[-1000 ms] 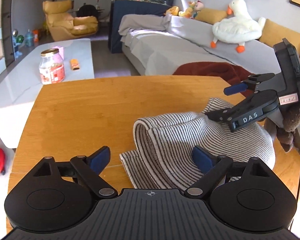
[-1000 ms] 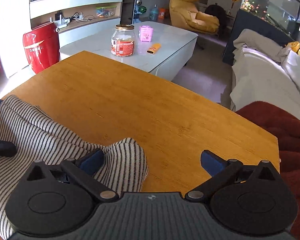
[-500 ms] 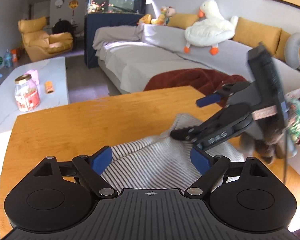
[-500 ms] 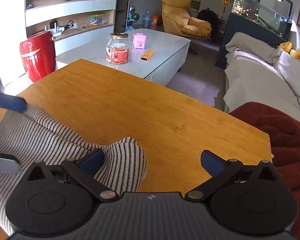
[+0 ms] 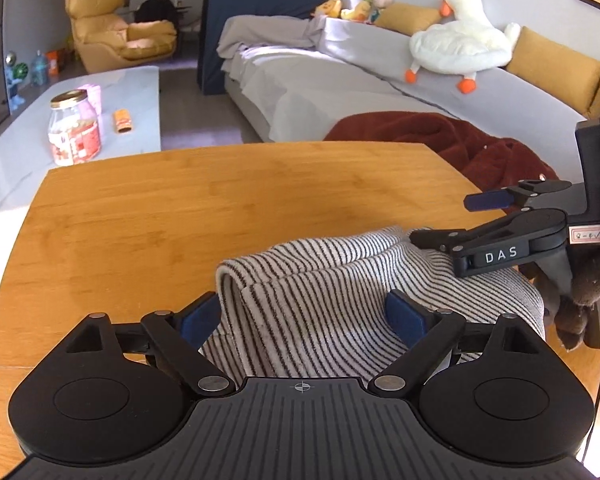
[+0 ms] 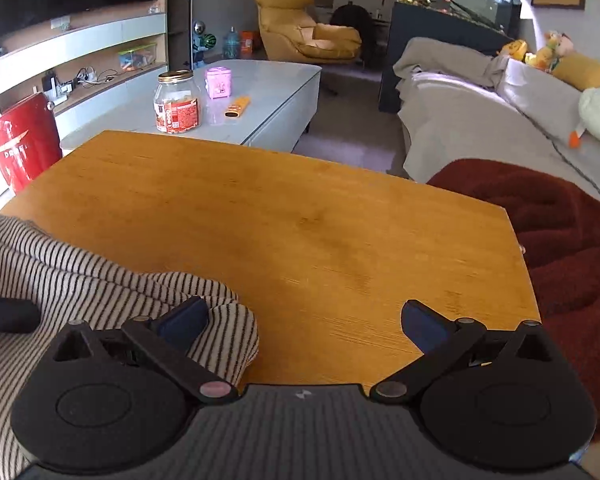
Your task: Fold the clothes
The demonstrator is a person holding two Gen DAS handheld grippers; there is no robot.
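A black-and-white striped garment (image 5: 320, 280) lies bunched, with a rolled fold along its left side, on the near right part of the wooden table (image 5: 180, 208). My left gripper (image 5: 302, 316) is open and low over it, with the cloth spread between the two blue pads. My right gripper (image 5: 452, 220) comes in from the right, open, its lower finger resting on the garment's far corner. In the right wrist view the right gripper (image 6: 302, 320) stands open, its left pad on the garment's (image 6: 80, 272) folded edge and bare table (image 6: 280, 208) under the gap.
A dark red blanket (image 5: 440, 136) (image 6: 560, 240) hangs just past the table's far right edge, in front of the grey sofa (image 5: 340, 80). A white coffee table (image 6: 260, 92) holds a jar (image 6: 176, 104). A red appliance (image 6: 24, 148) stands at the left.
My left gripper swung up toward the sofa, then came back down over the striped garment, closer to its fold. The right gripper shifted slightly along the cloth's corner. Both stayed open.
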